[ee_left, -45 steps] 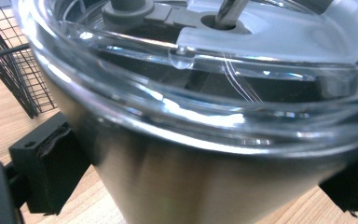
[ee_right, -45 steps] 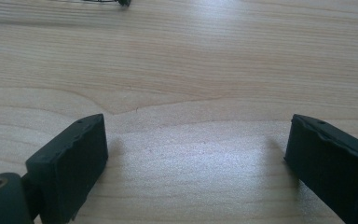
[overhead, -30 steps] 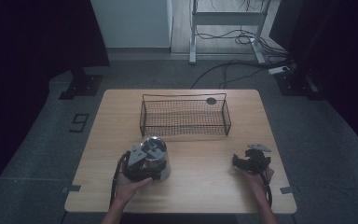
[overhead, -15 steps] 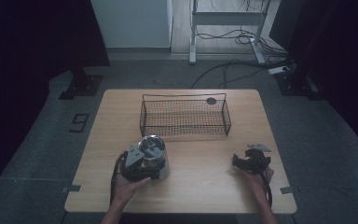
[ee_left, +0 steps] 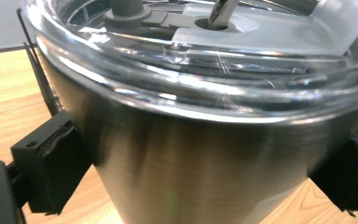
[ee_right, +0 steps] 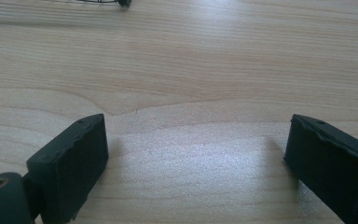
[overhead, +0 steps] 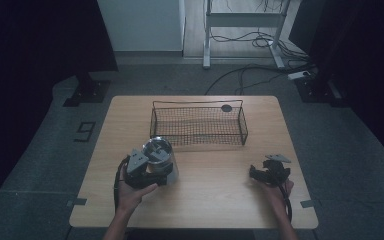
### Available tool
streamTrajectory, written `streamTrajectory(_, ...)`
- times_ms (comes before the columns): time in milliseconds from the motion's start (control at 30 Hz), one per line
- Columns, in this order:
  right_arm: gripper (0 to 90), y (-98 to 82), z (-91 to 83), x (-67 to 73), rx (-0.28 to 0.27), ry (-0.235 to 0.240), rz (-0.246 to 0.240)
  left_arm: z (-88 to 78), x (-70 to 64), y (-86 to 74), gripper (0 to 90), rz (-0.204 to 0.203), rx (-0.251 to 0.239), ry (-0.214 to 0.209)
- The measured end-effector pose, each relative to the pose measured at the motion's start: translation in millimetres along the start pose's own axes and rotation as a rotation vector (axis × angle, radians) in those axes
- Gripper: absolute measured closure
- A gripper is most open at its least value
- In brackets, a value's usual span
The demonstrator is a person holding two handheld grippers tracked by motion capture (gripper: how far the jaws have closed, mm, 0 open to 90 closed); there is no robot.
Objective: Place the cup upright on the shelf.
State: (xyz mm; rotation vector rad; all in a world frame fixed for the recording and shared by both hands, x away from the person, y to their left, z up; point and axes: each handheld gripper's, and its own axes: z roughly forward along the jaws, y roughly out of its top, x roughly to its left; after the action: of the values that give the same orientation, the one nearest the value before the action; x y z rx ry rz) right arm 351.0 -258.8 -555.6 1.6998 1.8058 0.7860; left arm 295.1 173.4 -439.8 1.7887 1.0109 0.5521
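Steel tumbler (ee_left: pixel 182 158), a tapered, brushed-metal cup with a clear plastic lid, stands on the pale wooden table (overhead: pixel 215 200) near its front left, just before the black wire basket (overhead: pixel 198 125). The left gripper (overhead: pixel 152 170) clamps its smooth wall between both pads; a tilt or loose squeeze could let it slip. The right gripper (ee_right: pixel 196 158) rests wide open and empty, well apart.

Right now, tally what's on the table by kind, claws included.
Steel tumbler with clear lid: 1
Wire basket: 1
Small dark round thing by the basket's far rim: 1
Claws: 2, left claw shut on the tumbler, right claw open over bare table
Total: 5
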Motion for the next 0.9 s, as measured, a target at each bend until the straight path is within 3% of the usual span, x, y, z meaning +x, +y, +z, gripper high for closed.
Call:
streamTrajectory(400,5.7,0.0,0.0,0.0,0.0,0.0,0.0,-2.9,2.6,15.0,4.2,-0.011,-0.015,0.009)
streamTrajectory(900,5.8,0.0,0.0,0.0,0.0,0.0,0.0,6.7,7.1,30.0,4.2,-0.008,-0.007,0.017)
